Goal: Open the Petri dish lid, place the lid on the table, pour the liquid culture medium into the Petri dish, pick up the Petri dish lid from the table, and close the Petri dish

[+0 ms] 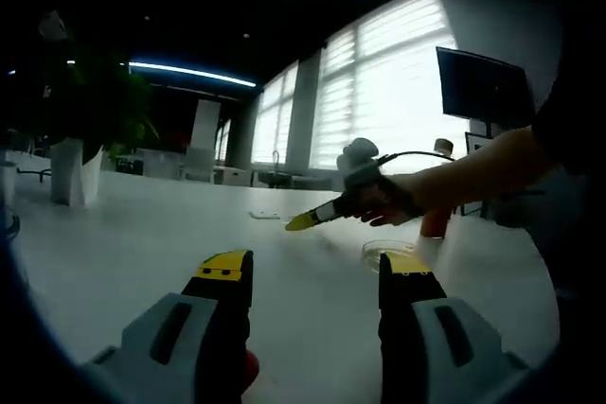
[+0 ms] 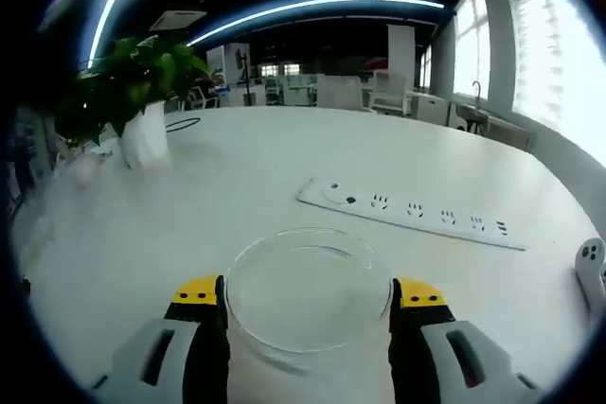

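1. Right gripper (image 2: 308,305): jaws spread wide, one on each side of the clear round dish (image 2: 308,290). Whether the pads touch its rim I cannot tell.
2. The dish sits on the white table (image 2: 142,234), directly ahead of the right gripper and centred between its jaws. A dish is round, so no long axis to line up. Lid looks still on, though the clear plastic makes this uncertain.
3. Left gripper (image 1: 317,281): jaws well apart, holding nothing, above bare table.
4. In the left gripper view the right gripper (image 1: 308,220) reaches in from the right, with the dish (image 1: 388,251) below it, on the far right.
5. Power strip (image 2: 407,213) lies beyond the dish; plant pot (image 2: 144,144) at far left.
6. Judgement: lid removal not yet done. Right gripper is much the nearer; it need only close and lift straight up.
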